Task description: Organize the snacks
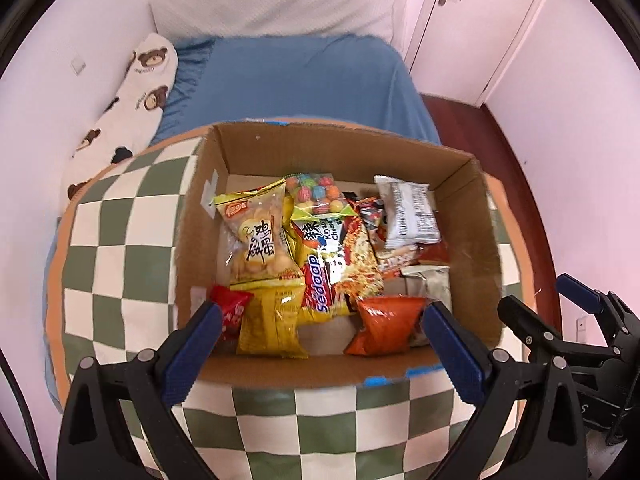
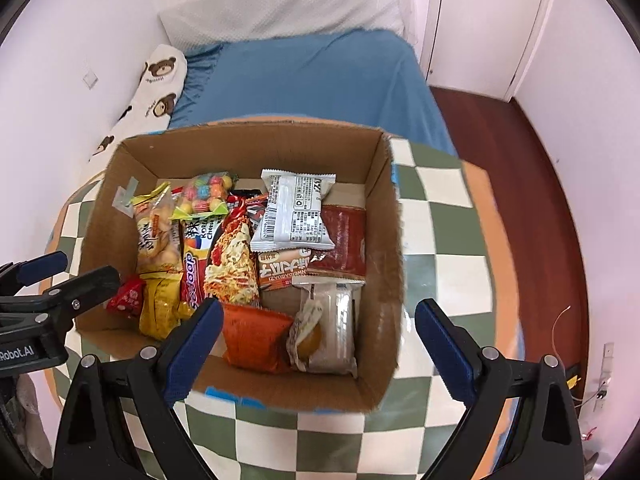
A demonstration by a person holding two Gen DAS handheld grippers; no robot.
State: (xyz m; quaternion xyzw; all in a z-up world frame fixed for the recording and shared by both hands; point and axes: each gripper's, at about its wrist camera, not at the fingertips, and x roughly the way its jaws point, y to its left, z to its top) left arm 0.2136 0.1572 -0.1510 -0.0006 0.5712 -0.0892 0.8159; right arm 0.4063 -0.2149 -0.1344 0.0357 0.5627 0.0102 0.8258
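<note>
- Left hand-held gripper (image 1: 322,322) and right hand-held gripper (image 2: 319,322): both spread wide, empty, poised above the cardboard box (image 2: 386,216) on the checkered tabletop (image 2: 448,216).
- Snack packets (image 2: 294,210) lie jumbled inside the box.
- Judged step: choosing a packet; next move requires descending onto one, such as the orange packet (image 2: 256,338).

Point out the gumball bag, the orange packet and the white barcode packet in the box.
gumball bag (image 1: 316,194), left wrist view, on the clear front over the coloured balls.
orange packet (image 2: 256,338), right wrist view, middle of its face.
white barcode packet (image 2: 294,210), right wrist view, centre of the printed back.
</note>
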